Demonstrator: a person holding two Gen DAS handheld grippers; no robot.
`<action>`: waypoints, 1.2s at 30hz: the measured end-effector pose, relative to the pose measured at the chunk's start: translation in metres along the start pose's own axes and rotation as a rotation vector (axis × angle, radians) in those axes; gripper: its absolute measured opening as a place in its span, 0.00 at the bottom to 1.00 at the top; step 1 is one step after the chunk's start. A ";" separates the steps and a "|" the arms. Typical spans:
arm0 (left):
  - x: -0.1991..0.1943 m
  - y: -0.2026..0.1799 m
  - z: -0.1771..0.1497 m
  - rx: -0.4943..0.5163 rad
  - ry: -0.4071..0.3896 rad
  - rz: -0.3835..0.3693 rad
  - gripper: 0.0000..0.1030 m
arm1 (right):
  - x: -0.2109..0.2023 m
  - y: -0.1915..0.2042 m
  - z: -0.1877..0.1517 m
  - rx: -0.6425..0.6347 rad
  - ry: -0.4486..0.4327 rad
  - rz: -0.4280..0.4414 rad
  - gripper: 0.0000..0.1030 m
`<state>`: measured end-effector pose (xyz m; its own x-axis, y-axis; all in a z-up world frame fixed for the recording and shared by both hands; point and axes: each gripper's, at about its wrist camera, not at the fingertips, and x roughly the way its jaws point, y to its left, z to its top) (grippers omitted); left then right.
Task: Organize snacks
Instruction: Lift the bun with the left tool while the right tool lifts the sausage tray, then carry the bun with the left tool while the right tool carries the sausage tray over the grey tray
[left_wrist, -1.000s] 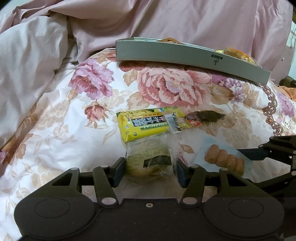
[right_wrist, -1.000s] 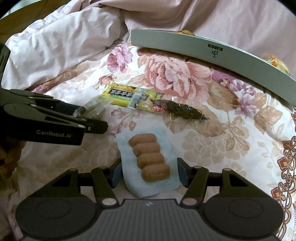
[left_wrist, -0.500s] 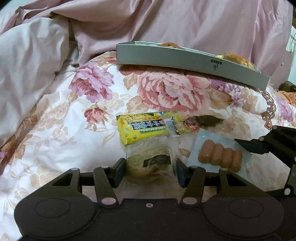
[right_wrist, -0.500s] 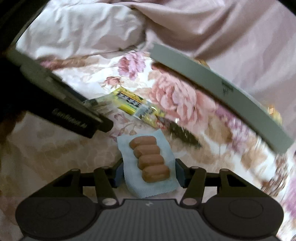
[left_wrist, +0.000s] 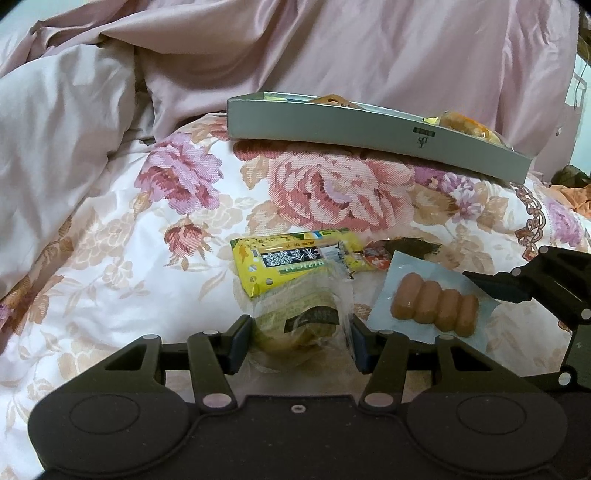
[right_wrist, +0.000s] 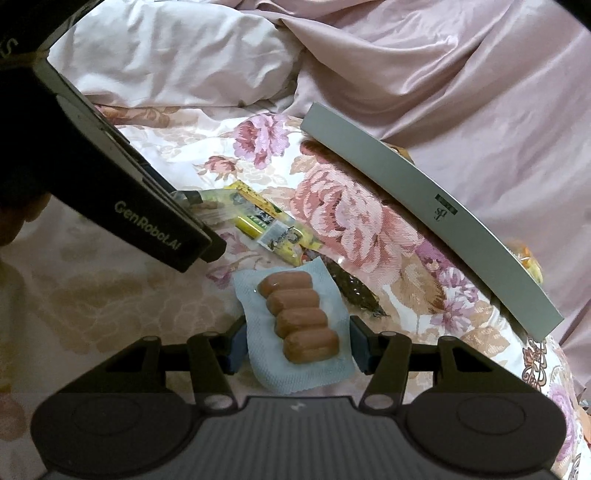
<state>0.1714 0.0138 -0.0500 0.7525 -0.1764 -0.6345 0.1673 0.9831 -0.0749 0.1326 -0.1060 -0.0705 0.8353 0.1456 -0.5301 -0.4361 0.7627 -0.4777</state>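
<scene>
Left wrist view: the left tongs (left_wrist: 300, 339) grip a clear-wrapped cake (left_wrist: 300, 320), pads pressed against the film at 9 and 3 o'clock. Right wrist view: the right tongs (right_wrist: 295, 345) grip a sausage pack (right_wrist: 297, 325) by its pale blue backing. The grey tray (left_wrist: 369, 140) sits at 12 o'clock on the floral bedspread (left_wrist: 147, 258), already holding snacks. A yellow packet (left_wrist: 295, 262) and a dark leaf-wrapped snack (left_wrist: 413, 245) lie touching, just beyond both packs.

Risks, as judged: slick film may slip under the pads; the soft cake may crush; the tongs, working close together, may collide; the tray may tip on yielding bedding.
</scene>
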 end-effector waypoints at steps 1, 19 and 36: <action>0.000 0.000 0.000 -0.001 -0.002 -0.001 0.54 | 0.000 0.000 0.000 0.000 -0.001 0.000 0.58; -0.006 0.002 0.001 -0.025 -0.055 -0.002 0.23 | -0.001 0.000 0.002 0.011 -0.021 -0.022 0.58; -0.018 0.001 0.012 -0.058 -0.139 -0.014 0.23 | -0.011 -0.003 0.008 0.029 -0.112 -0.086 0.58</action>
<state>0.1656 0.0176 -0.0294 0.8321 -0.1912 -0.5206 0.1442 0.9810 -0.1298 0.1278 -0.1050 -0.0581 0.9020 0.1470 -0.4060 -0.3527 0.7932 -0.4964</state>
